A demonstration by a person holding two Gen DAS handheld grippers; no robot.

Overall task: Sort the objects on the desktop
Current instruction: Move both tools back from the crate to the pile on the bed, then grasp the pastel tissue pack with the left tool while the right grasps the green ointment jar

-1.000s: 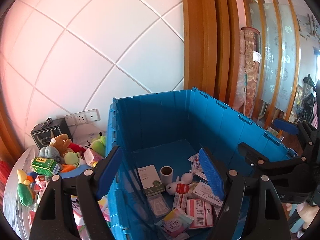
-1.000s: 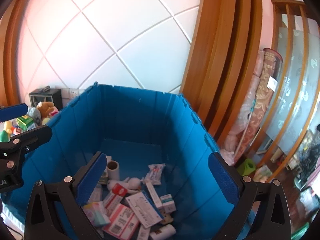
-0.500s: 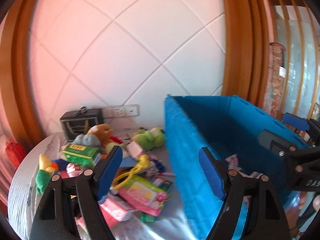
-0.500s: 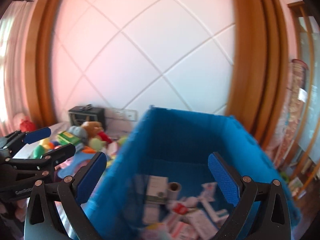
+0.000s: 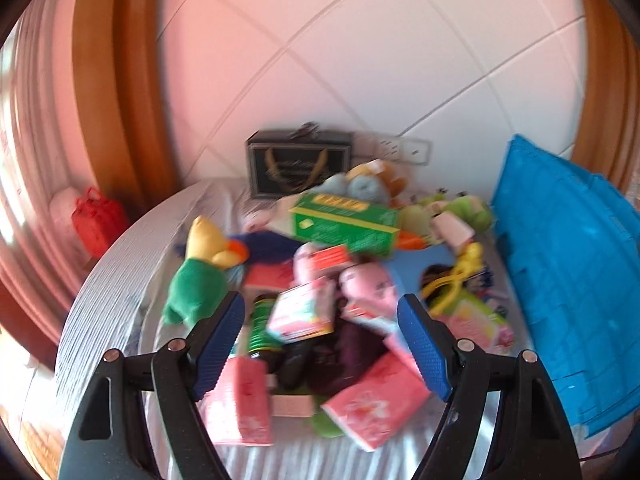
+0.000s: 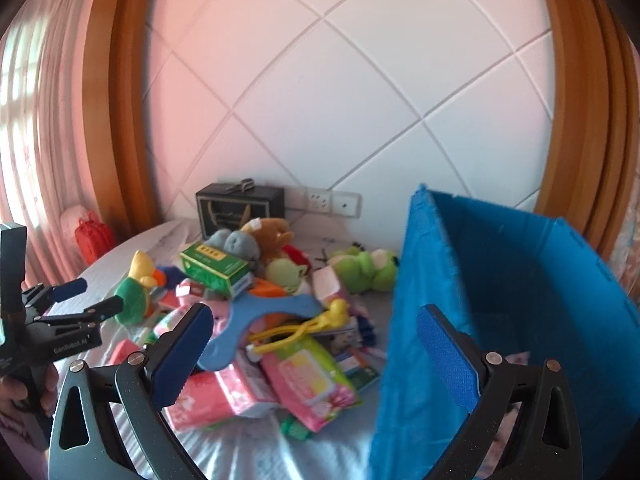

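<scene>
A heap of toys and packets lies on the round white table (image 5: 116, 276). In it are a green box (image 5: 344, 224) (image 6: 214, 266), a parrot plush (image 5: 200, 276) (image 6: 136, 288), pink tissue packs (image 5: 376, 400) (image 6: 216, 396), a pink wipes pack (image 6: 308, 380), yellow tongs (image 6: 304, 328) and a flat blue toy (image 6: 272, 312). My left gripper (image 5: 320, 344) hangs open just above the near side of the heap, holding nothing; the right wrist view shows it at the left (image 6: 94, 296). My right gripper (image 6: 312, 360) is open and empty, between the heap and the blue crate (image 6: 500, 280).
The blue crate (image 5: 568, 280) stands at the table's right side with a few packets on its floor. A black gift box (image 6: 240, 208) and wall sockets (image 6: 332, 202) sit at the back. A red bag (image 5: 98, 220) lies beyond the table's left edge. A green frog plush (image 6: 368, 268) rests near the crate.
Both grippers have swung left, away from the inside of the blue crate and toward the heap on the table. The left one has also dropped lower. Both stayed open and empty.
</scene>
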